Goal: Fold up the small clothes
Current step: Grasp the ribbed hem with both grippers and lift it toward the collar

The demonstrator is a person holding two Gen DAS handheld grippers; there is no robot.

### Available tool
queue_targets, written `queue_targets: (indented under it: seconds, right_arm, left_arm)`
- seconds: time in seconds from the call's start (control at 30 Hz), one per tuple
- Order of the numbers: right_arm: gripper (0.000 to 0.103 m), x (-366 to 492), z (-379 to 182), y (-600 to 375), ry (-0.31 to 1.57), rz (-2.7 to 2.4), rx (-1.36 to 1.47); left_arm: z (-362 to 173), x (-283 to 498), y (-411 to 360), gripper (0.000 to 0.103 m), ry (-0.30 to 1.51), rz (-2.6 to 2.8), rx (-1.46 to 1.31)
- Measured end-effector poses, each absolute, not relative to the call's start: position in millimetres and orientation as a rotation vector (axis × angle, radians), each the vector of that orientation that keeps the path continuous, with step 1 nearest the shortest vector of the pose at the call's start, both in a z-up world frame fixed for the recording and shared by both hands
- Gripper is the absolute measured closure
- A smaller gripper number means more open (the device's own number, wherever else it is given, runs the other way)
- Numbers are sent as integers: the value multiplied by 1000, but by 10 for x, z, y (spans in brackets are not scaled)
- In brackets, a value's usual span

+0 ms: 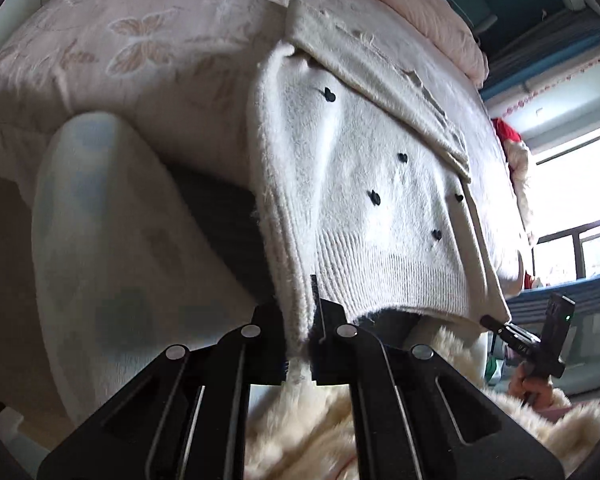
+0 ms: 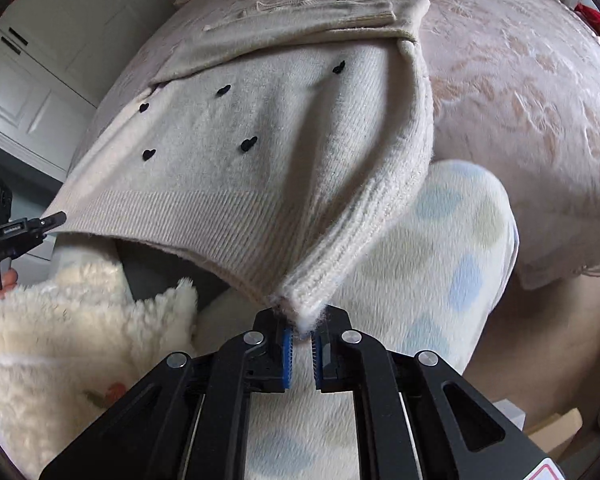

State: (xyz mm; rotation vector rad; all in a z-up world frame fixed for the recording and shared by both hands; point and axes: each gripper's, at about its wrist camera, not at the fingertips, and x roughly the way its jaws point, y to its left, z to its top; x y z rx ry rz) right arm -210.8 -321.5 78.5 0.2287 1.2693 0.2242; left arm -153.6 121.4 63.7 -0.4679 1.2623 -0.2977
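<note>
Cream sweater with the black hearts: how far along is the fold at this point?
Done: a sleeve already lies folded across the sweater on the pink bedspread. In hand: the left gripper and right gripper each pinch a corner of the ribbed hem, lifted off the bed. Left: carrying the hem over to the top and flattening the sweater; no finished fold shows.

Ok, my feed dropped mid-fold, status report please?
Left hand-held gripper shut on sweater hem corner. Right hand-held gripper shut on the other corner. Hem lifted off bed. Nothing in the way.
</note>
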Motion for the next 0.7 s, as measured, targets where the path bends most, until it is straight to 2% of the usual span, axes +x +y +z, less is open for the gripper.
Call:
queue_targets:
  seconds: [0.1,0.2,0.33,0.43,0.57,0.7]
  right_arm:
    - [96,-2164,895,-3296,1266,213,241]
    - [96,-2092,1213,-3374,1183,216,282]
    - [96,-1505,1766,-3683,970,198,381]
    - [98,-858,1928,-3891,846,170,450]
    - [98,77,1590,-4103,791,87,574]
    - [98,762,948,-4089,851,-9,601]
  left_arm:
    - [718,-1609,1260,98,1279,-299,-462]
    - [1034,-1552,1274,98,1205,-313,-437]
    - [1602,-922,1227,97,1011,-353,-441]
    - [1791,-289,1055,97,902,-357,-400]
    - [1613,692,729,97,871,-316,-350]
    - [983,1548,476,97,979,-221,-360]
